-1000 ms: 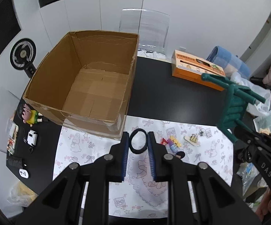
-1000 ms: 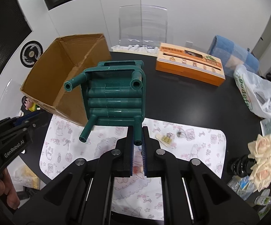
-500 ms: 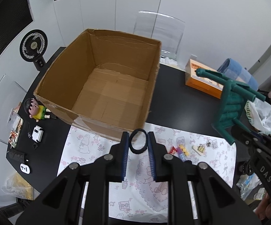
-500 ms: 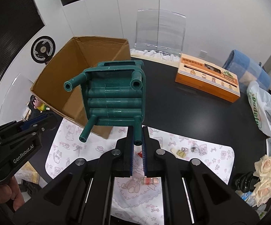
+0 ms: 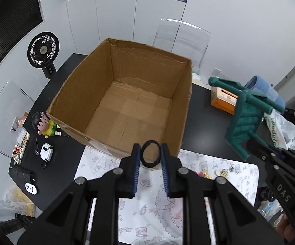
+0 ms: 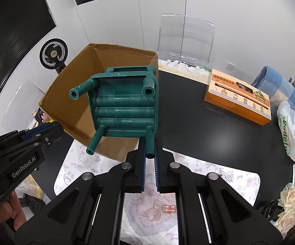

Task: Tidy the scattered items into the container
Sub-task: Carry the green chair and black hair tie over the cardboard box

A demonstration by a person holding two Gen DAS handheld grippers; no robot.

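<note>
An open, empty cardboard box (image 5: 127, 110) stands on the black table; it also shows in the right wrist view (image 6: 70, 110). My left gripper (image 5: 150, 155) is shut on a black hair tie (image 5: 150, 156) and holds it above the box's near wall. My right gripper (image 6: 150, 153) is shut on one leg of a small green toy chair (image 6: 125, 110), held in the air to the right of the box; the chair also shows in the left wrist view (image 5: 247, 118). Small clips and toys (image 5: 219, 172) lie on the floral mat (image 5: 147, 214).
A fan (image 5: 42, 51), a cartoon figure (image 5: 43, 125) and small gadgets (image 5: 46, 152) sit left of the box. An orange box (image 6: 237, 96), a blue cloth (image 6: 278, 87), a plastic bag (image 6: 292, 130) and cream roses (image 6: 290, 206) are at the right. A clear chair (image 6: 186, 42) stands behind.
Both grippers have risen and moved toward the box with their loads; the box now looks larger and nearer. The hair tie now sits over the box's near wall.
</note>
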